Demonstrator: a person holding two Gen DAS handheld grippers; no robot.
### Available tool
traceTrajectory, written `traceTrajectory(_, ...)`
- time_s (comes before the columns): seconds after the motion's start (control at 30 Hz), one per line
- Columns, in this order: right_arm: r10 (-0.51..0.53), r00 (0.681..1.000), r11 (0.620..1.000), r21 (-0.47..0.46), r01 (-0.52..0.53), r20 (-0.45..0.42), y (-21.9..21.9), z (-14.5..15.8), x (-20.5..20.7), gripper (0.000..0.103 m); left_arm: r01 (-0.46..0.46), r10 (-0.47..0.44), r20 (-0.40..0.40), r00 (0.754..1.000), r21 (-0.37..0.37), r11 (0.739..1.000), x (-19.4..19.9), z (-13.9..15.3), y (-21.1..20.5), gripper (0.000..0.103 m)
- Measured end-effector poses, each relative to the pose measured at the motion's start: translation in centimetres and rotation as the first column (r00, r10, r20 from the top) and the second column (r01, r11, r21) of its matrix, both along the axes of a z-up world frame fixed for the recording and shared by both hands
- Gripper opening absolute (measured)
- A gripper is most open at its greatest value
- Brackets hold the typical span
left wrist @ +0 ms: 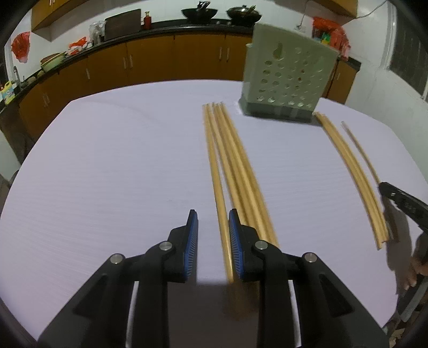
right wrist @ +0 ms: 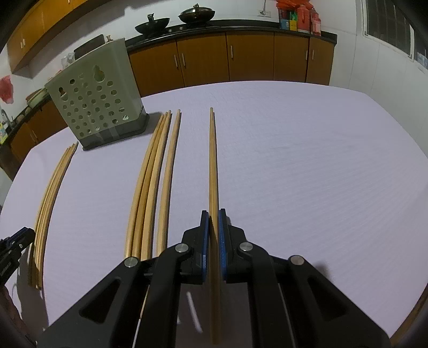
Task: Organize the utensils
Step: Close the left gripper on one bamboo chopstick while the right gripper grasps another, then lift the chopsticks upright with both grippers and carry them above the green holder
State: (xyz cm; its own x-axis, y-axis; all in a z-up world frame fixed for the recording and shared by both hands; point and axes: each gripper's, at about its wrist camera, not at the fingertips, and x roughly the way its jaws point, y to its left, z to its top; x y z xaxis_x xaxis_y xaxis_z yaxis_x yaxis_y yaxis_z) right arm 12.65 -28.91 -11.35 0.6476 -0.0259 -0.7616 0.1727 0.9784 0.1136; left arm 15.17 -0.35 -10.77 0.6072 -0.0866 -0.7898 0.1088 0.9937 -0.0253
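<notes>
Several wooden chopsticks (left wrist: 230, 150) lie side by side on the white table (left wrist: 107, 166), in front of a grey perforated utensil holder (left wrist: 289, 77). My left gripper (left wrist: 213, 219) is open, its blue pads on either side of the leftmost chopstick (left wrist: 218, 187) of this group. My right gripper (right wrist: 213, 216) is shut on a pair of chopsticks (right wrist: 212, 160) that point away over the table. In the right wrist view, another group of chopsticks (right wrist: 152, 176) lies to the left of the held pair, and the holder (right wrist: 99, 96) stands at the back left.
A further group of chopsticks (left wrist: 350, 171) lies right of the holder; the right gripper's tip (left wrist: 401, 200) shows beside it. The left gripper's tip (right wrist: 13, 249) shows at the left edge of the right wrist view. Kitchen cabinets (right wrist: 240, 59) and woks (left wrist: 199, 13) stand behind the table.
</notes>
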Motion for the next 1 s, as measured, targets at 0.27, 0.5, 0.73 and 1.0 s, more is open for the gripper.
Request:
traceTrajectory(0.27,0.017,1.0,1.0,-0.018,-0.017,-0.001,0.2,0.0,0.1,0.008,-0.005,0.005,0.01,1.0,0.016,1.0,0.9,-0.1,0.5,0.01)
traceTrajectory(0.5,0.007,1.0,0.999,-0.036,-0.007,0.001,-1.2,-0.1,1.9,0.008,-0.081,0.081,0.007,0.997,-0.02,0.997,3.6,0.0,4.1,0.008)
traceTrajectory(0.73,-0.015,1.0,1.0,-0.01,0.015,0.005,-2.9,-0.2,2.5,0.008,-0.067,0.067,0.02,0.998,-0.023,0.998,3.7,0.1,4.8,0.011)
traceTrajectory(1.0,-0.008,1.0,1.0,0.005,0.009,-0.013,-2.8,-0.2,0.9,0.009,-0.033,0.034,0.017,0.999,-0.021,0.999,1.7,-0.1,4.6,0.011)
